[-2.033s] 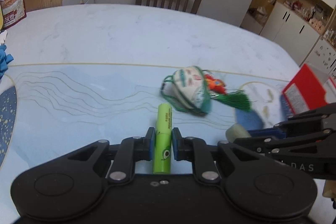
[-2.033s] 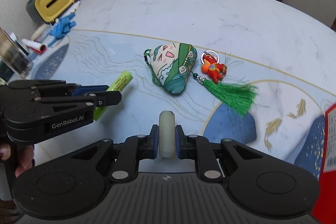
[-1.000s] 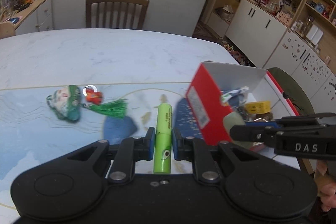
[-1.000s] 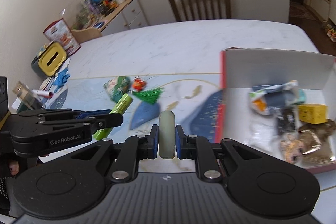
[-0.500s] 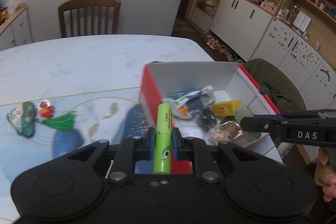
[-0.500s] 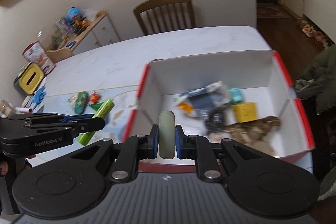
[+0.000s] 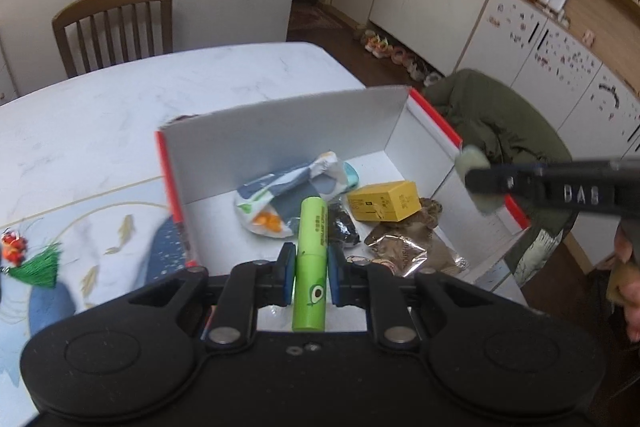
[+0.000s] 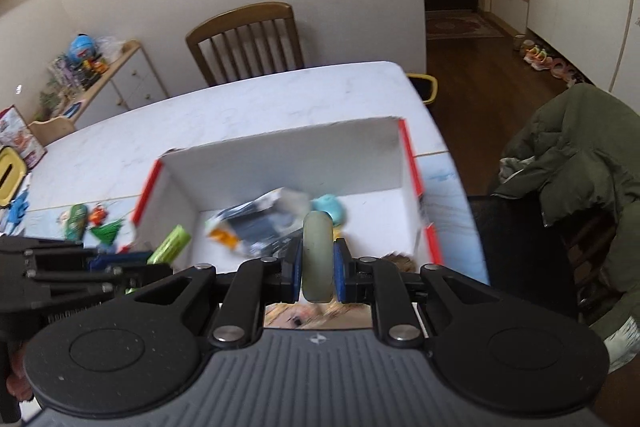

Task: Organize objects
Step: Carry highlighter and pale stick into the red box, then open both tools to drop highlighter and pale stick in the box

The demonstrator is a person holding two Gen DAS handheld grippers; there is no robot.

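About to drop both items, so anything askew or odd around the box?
Nothing damaged or spilled. The box holds a loose jumble. A tassel charm and a small pouch still lie outside it on the table.

I count two grippers, left (image 7: 310, 277) and right (image 8: 317, 273), each mine, gripping one tube: green (image 7: 311, 263) and pale (image 8: 318, 255). One box (image 7: 280, 131); beside it, one tassel (image 7: 38, 265); inside it, one yellow carton (image 7: 384, 201).
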